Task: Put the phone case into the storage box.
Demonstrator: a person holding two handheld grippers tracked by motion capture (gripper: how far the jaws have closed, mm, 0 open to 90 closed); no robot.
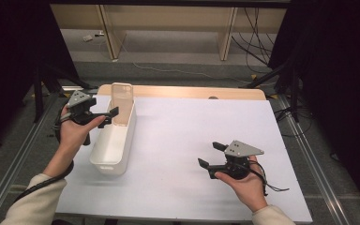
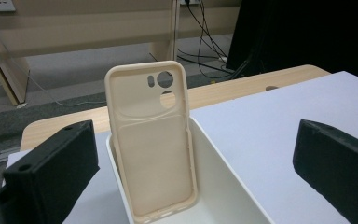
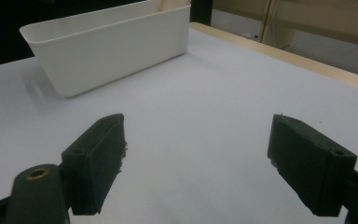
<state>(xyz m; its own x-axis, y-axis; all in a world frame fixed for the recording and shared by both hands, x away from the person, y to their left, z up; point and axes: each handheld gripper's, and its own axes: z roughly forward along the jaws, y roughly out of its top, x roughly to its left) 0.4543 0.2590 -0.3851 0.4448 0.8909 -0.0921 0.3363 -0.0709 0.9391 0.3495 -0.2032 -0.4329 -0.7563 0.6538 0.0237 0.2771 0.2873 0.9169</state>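
Phone case [image 2: 153, 140] stands nearly upright at the far end of the white bin [image 1: 115, 140], leaning on the end wall, toward ten o'clock on the counter [image 1: 192, 140]. The risk, as I judge it, is a tip: the left gripper [image 1: 108, 117] sits just at its edge with fingers [image 2: 51, 172] spread wide, and a nudge from one finger before the other closes could knock the case flat into the bin or over the rim. The bin looks light and might slide too. The case is pale beige, soft-looking, open side facing the camera, with round lens cutouts near the top. The right gripper [image 1: 212, 155] hovers at four o'clock, fingers wide, holding nothing.
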